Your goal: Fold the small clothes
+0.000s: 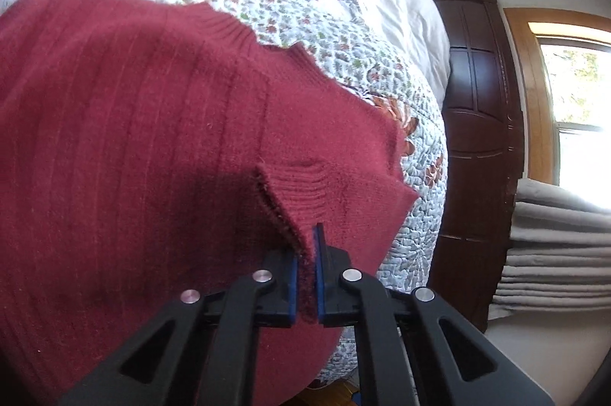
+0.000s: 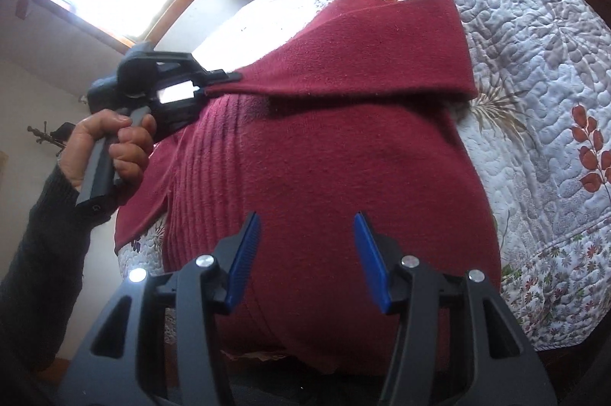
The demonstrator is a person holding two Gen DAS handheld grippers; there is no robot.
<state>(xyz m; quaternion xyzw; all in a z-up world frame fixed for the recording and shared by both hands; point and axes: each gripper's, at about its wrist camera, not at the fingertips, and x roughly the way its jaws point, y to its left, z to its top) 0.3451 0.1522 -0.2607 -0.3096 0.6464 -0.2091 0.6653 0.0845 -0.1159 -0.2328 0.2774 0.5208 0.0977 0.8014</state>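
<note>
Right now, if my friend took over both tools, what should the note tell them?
Left tool: shut on the sweater cuff, sleeve drawn across the body.
Right tool: open, empty, above the sweater's lower part.
Red sweater: spread on the quilted bed.
Done: one sleeve is mostly folded inward.
Left: lay the cuff down and let go, probably fold the other side, then fold the body in half.

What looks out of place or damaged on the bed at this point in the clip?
Nothing stands out. The maroon sweater lies on the quilt, intact, one sleeve drawn across its body by the left gripper, shut on the cuff. The right gripper hovers open above it.
</note>
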